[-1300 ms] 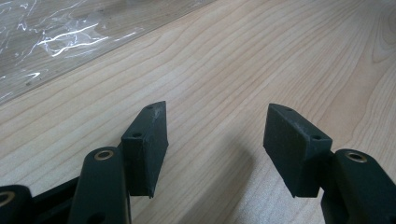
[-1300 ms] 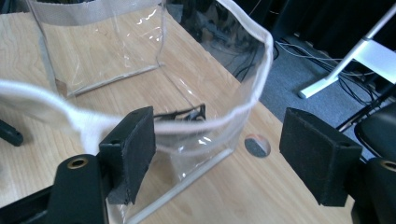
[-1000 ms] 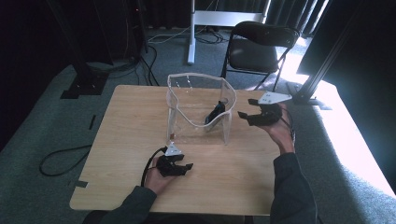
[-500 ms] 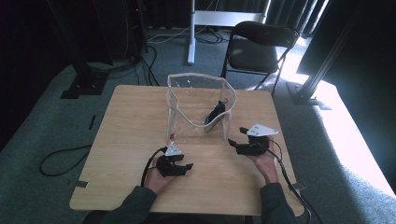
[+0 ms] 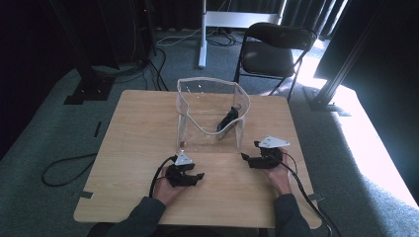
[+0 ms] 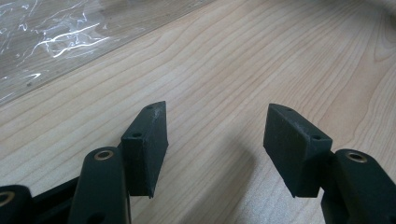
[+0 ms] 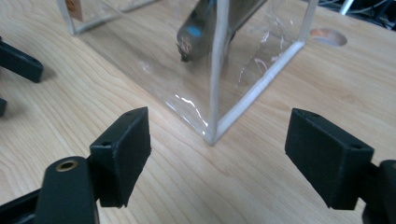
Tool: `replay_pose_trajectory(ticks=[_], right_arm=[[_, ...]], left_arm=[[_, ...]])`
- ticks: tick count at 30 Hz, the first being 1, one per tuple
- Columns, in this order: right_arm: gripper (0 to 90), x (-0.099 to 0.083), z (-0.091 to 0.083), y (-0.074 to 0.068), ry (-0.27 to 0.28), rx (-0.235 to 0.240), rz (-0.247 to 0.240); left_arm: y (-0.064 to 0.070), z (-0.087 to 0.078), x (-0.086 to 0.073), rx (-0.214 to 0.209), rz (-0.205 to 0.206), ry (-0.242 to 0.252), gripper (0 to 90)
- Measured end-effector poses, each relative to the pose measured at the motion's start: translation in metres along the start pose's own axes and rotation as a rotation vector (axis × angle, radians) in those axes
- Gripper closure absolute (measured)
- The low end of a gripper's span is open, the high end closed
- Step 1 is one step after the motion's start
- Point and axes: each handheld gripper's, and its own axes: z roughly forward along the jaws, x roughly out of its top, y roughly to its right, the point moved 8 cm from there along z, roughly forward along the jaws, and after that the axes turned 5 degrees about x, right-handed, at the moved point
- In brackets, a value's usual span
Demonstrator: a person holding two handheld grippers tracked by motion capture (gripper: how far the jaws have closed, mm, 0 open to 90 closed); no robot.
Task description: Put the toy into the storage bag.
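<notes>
clear plastic bag holds a dark item with an unreadable blue label; both grippers' jaws released.

Two grippers are seen, one left gripper and one right gripper. One clear bag is counted, with one dark object inside it. One folding chair is counted.

Overhead view; two low table-level close-ups
</notes>
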Motion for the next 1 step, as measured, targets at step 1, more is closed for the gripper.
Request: replay_pose_trajectory(ticks=[1], right_arm=[[21.6, -0.0019, 0.0011, -0.0001, -0.008, 0.002, 0.006]], left_arm=[[-0.0001, 0.0000, 0.0000, 0.000, 0.000, 0.000, 40.3]])
